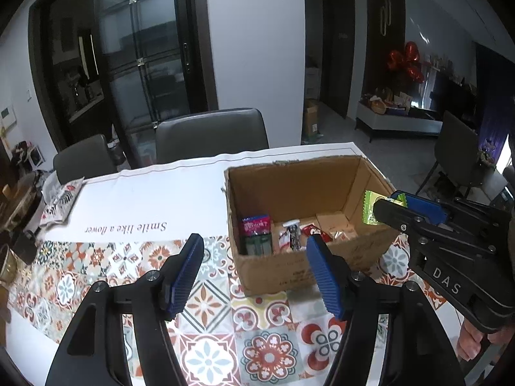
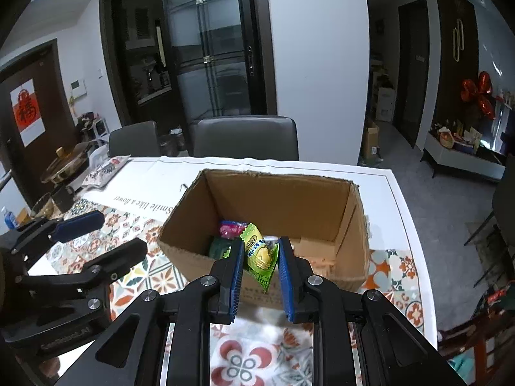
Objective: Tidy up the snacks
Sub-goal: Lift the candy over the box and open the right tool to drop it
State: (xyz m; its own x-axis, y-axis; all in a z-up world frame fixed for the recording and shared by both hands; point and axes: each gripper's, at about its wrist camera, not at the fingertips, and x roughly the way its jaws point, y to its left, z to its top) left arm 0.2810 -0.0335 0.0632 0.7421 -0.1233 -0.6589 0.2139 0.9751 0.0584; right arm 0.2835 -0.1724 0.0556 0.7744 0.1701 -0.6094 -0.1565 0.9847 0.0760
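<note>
An open cardboard box stands on the patterned tablecloth; it also shows in the right wrist view. Inside lie several snack packets, among them a pink one and a red-and-white one. My right gripper is shut on a green-yellow snack packet just above the box's near wall; the packet shows in the left wrist view at the box's right edge. My left gripper is open and empty, in front of the box's near left corner.
Two grey chairs stand at the table's far side. A folded patterned cloth and a pot with dishes sit at the table's left end. The table's right edge drops to the floor.
</note>
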